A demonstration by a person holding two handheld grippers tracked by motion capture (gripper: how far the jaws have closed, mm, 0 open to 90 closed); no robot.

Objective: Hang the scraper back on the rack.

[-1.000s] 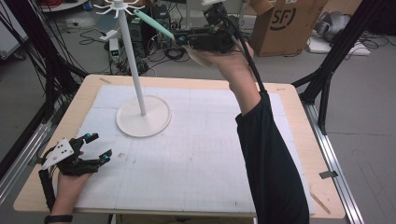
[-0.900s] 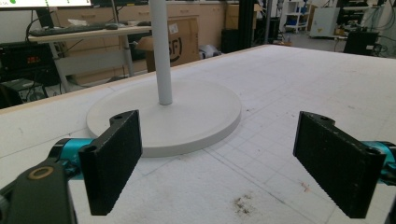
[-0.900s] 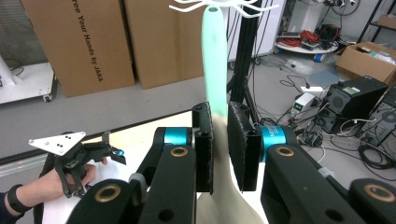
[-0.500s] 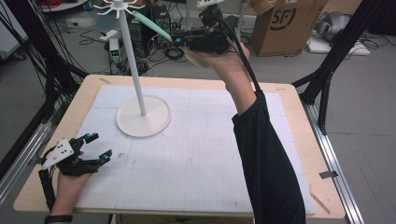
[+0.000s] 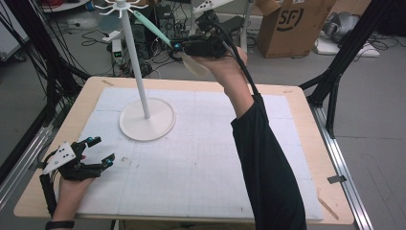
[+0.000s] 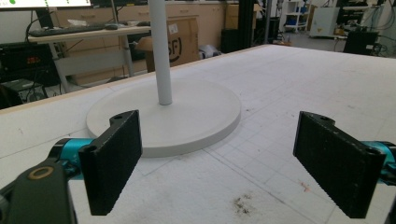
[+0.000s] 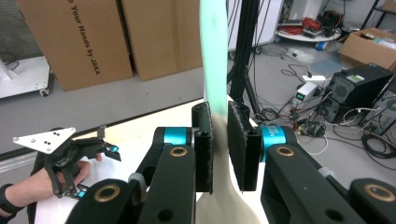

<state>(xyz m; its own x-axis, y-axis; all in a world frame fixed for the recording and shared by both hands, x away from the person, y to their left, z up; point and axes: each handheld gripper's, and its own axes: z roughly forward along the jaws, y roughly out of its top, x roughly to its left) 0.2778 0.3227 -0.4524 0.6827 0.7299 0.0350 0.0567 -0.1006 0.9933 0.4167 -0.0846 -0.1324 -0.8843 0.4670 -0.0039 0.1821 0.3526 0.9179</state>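
Note:
A white stand rises from a round base (image 5: 147, 120) on the table's back left; its pole (image 5: 136, 62) ends in a ring of hooks (image 5: 119, 6). High above the table's far edge, my right gripper (image 5: 179, 46) is shut on a spatula with a mint-green handle (image 5: 151, 26) and a cream blade (image 5: 196, 64). The handle's tip lies close to the hooks. In the right gripper view the handle (image 7: 213, 51) runs up from between the pads of that gripper (image 7: 220, 144). My left gripper (image 5: 98, 151) rests open at the front left, facing the base (image 6: 187, 116) with nothing between its fingers (image 6: 112, 163).
A white gridded mat (image 5: 201, 158) covers the wooden table (image 5: 297, 96). A cardboard box (image 5: 292, 24), cables and electronics lie on the floor behind. Black frame posts (image 5: 335, 81) stand at the table's right and left sides.
My right gripper has carried the spatula a little to the left, bringing the handle tip closer to the stand's hooks. The left gripper has stayed put.

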